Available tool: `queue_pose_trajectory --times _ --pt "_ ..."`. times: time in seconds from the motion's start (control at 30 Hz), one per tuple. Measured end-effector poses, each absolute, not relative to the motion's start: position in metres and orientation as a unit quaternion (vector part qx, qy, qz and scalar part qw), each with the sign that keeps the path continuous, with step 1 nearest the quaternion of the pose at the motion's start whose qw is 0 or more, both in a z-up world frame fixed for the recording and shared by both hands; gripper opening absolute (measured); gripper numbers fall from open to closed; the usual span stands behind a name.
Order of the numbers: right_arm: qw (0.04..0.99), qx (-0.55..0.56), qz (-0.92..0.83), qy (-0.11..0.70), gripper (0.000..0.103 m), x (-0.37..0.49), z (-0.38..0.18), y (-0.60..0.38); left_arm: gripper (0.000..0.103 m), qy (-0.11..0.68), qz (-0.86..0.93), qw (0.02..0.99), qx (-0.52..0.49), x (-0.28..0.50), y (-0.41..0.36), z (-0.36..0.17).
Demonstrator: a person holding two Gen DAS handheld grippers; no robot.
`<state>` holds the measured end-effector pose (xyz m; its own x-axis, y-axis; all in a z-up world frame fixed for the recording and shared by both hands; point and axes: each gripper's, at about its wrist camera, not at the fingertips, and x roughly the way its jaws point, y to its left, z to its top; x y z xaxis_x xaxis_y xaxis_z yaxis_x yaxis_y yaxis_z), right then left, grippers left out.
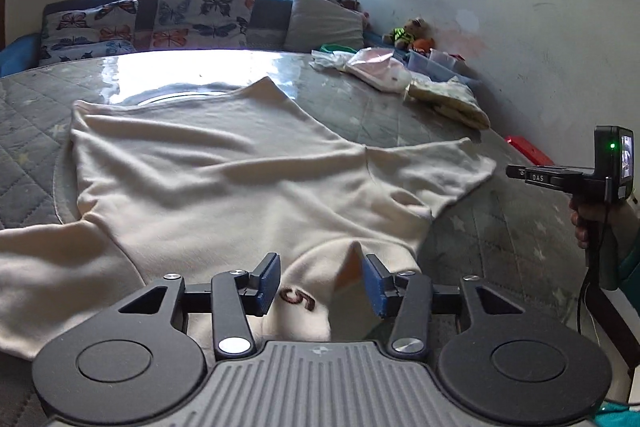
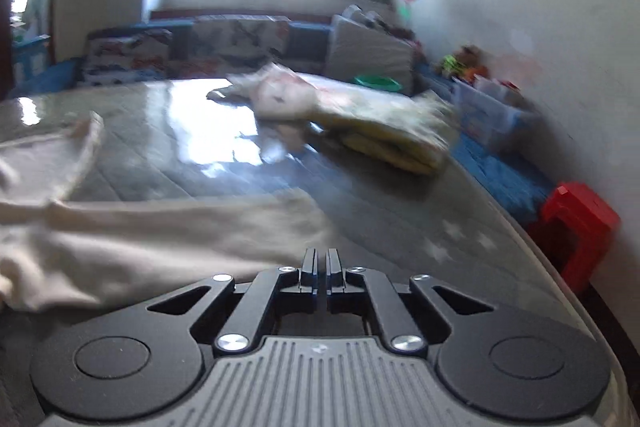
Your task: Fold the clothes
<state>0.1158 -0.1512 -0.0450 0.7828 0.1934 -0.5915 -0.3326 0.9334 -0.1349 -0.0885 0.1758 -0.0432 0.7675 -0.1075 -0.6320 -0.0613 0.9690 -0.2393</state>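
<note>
While the shirt (image 1: 224,163) lies spread flat on the bench (image 1: 500,227), collar at the near edge, the left gripper (image 1: 320,283), jaws apart astride the collar, should pinch one layer cleanly; the right gripper (image 2: 320,263), jaws together and empty, waits past the sleeve.

A grey quilted bed (image 1: 500,251) carries a cream shirt (image 1: 224,179) spread flat, with a pink bundle (image 1: 380,71) and a folded yellow cloth (image 1: 452,103) near its far corner.
</note>
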Motion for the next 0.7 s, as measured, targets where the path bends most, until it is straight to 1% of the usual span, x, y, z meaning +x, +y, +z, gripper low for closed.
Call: queue_pose_trajectory --times 0.13,0.2,0.27,0.33,0.37,0.4,0.47,0.5,0.53,0.6,0.67,0.7 --pt "0.940 -0.104 0.130 0.298 0.008 0.112 -0.048 -0.165 0.050 0.349 -0.018 0.931 -0.109 -0.090 0.172 -0.045" --pt "0.940 -0.090 0.155 0.290 0.022 0.112 -0.042 -0.161 0.050 0.346 -0.023 0.933 -0.102 -0.091 0.170 -0.043" --pt "0.935 -0.082 0.186 0.291 0.025 0.118 -0.039 -0.149 0.050 0.344 -0.023 0.934 -0.091 -0.090 0.166 -0.041" --pt "0.929 -0.079 0.213 0.292 0.030 0.124 -0.039 -0.138 0.050 0.346 -0.021 0.935 -0.078 -0.091 0.162 -0.041" --pt "0.924 -0.081 0.229 0.295 0.037 0.128 -0.041 -0.129 0.050 0.346 -0.019 0.935 -0.074 -0.092 0.160 -0.042" --pt "0.920 -0.086 0.238 0.300 0.040 0.131 -0.044 -0.123 0.049 0.347 -0.019 0.935 -0.072 -0.093 0.160 -0.043" --pt "0.914 -0.089 0.245 0.309 0.041 0.136 -0.049 -0.118 0.047 0.349 -0.015 0.935 -0.070 -0.095 0.160 -0.044" --pt "0.913 -0.090 0.247 0.314 0.044 0.138 -0.051 -0.117 0.046 0.349 -0.013 0.934 -0.068 -0.096 0.160 -0.045" --pt "0.911 -0.090 0.248 0.318 0.046 0.140 -0.054 -0.116 0.041 0.350 -0.010 0.934 -0.065 -0.097 0.161 -0.046" --pt "0.911 -0.097 0.242 0.321 0.048 0.140 -0.053 -0.118 0.040 0.348 -0.008 0.936 -0.060 -0.099 0.161 -0.044" --pt "0.912 -0.106 0.232 0.322 0.047 0.138 -0.050 -0.122 0.044 0.341 -0.007 0.939 -0.047 -0.101 0.159 -0.041" --pt "0.912 -0.111 0.227 0.323 0.047 0.138 -0.048 -0.125 0.044 0.337 -0.008 0.941 -0.038 -0.101 0.158 -0.040"
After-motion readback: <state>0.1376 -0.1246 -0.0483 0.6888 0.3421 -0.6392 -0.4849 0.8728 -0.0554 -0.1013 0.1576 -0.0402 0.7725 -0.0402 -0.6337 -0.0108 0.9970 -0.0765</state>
